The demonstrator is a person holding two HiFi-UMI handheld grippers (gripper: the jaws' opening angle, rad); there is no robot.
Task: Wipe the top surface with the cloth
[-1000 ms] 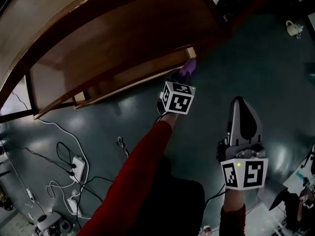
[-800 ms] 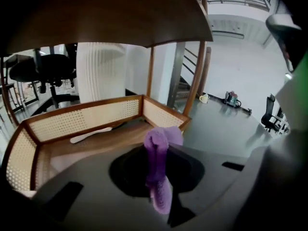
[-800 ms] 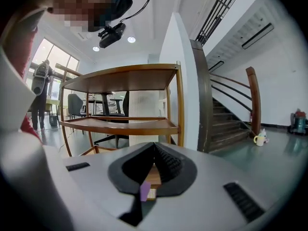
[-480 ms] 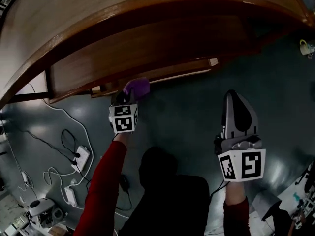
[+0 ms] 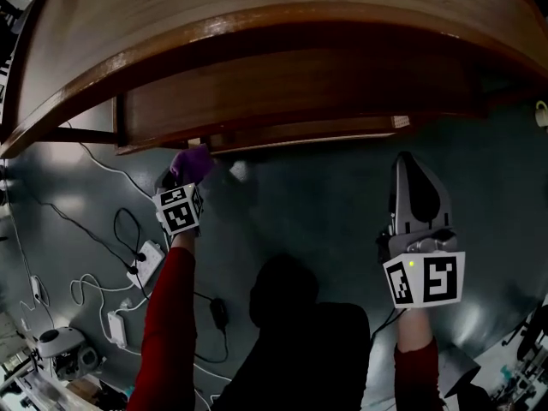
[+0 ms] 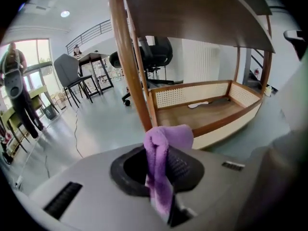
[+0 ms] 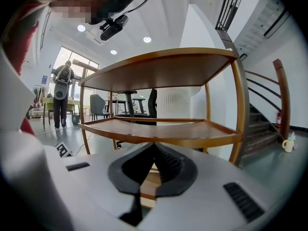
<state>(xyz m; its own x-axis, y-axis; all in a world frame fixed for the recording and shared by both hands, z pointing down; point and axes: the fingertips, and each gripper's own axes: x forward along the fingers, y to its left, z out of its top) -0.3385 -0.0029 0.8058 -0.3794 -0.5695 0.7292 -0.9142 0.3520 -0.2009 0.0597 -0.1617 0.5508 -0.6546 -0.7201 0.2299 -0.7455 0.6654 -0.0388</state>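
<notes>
Left gripper (image 5: 185, 175) pinches a purple cloth (image 5: 195, 161) by a narrow fold, the rest of it bunched above the jaws. It sits just off the left front corner of the wooden shelf unit (image 5: 282, 67), level with the unit's bottom tray (image 6: 202, 112) and well below the unit's top surface (image 5: 257, 2). Right gripper (image 7: 153, 150) is pressed together on nothing and hangs in front of the unit's right end, apart from it. Risks, as I judge them: the cloth is nowhere near the top surface, so a stroke made from here would clean the wrong level. The raise has to pass the corner post (image 6: 126, 57), where the loose bunch could snag. The hold is only a thin pinch, so dragging hard across wood might pull the cloth free. Cables (image 5: 103, 229) and a power strip (image 5: 147, 262) lie on the floor in front of the unit's left end, a trip hazard if the person steps that way. Against a second ago: the left gripper and cloth were then at the unit's right front corner and have travelled along the low front rail to the left one. The right gripper has barely shifted.
</notes>
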